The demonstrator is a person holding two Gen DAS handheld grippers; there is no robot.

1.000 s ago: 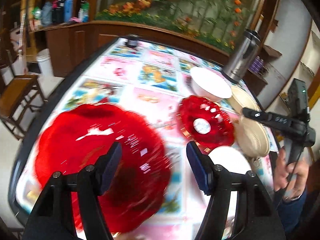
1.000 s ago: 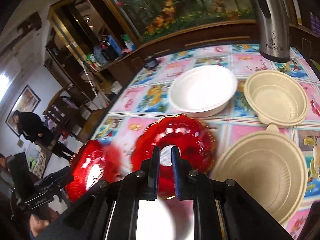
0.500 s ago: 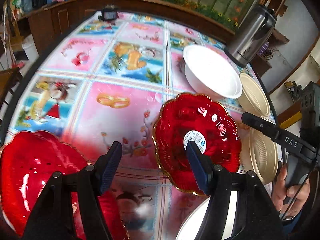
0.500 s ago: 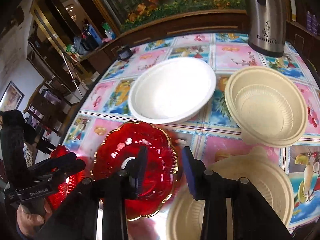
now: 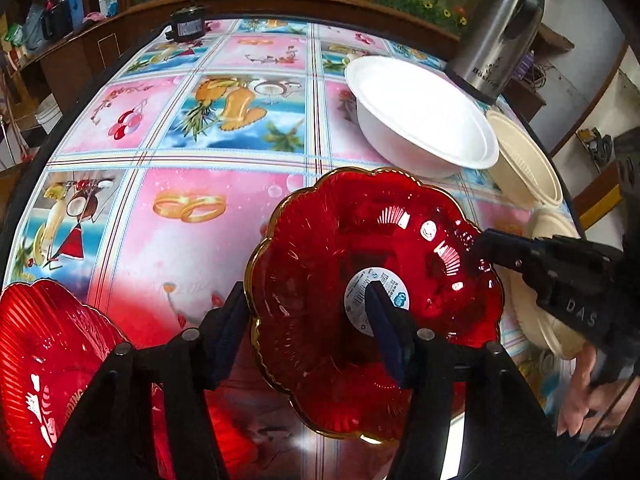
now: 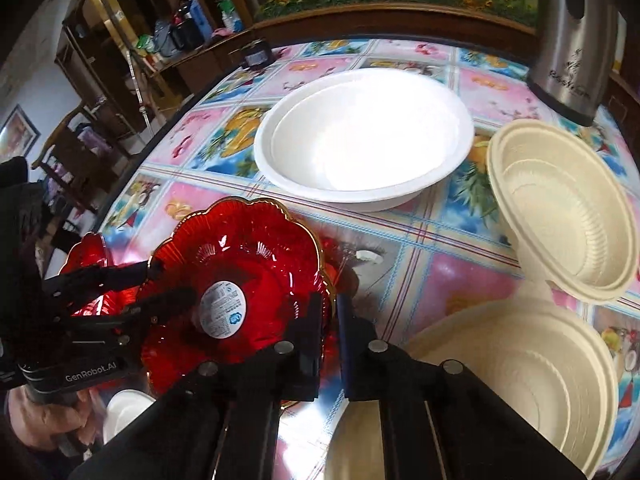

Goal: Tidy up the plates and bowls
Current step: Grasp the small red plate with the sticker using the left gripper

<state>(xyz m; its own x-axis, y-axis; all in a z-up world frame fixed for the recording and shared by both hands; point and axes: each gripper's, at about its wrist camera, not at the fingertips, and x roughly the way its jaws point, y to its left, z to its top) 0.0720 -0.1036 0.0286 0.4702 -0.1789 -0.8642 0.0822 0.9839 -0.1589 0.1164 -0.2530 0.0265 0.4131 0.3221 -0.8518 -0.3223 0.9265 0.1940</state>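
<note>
A red glass plate with a gold scalloped rim and a white sticker [image 5: 376, 240] [image 6: 236, 280] is lifted and tilted above the table. My right gripper [image 6: 330, 320] is shut on its near-right rim. My left gripper [image 5: 308, 320] is open, its jaws straddling the plate's left rim, one finger over the sticker. A second red plate [image 5: 44, 360] [image 6: 86, 252] lies at the table's left edge. A white bowl [image 5: 420, 112] [image 6: 364, 136] and two beige bowls [image 6: 564, 208] [image 6: 500, 392] stand on the right.
The table has a pink and blue picture cloth [image 5: 192, 152]. A steel thermos [image 5: 496, 32] [image 6: 576, 36] stands at the back right. A small white dish [image 6: 124, 408] lies below the left gripper. A small black object [image 5: 186, 28] sits at the far edge.
My right gripper closed on the red plate's rim and lifted it. My left gripper moved right, away from the second red plate, and now straddles the held plate's left rim.
</note>
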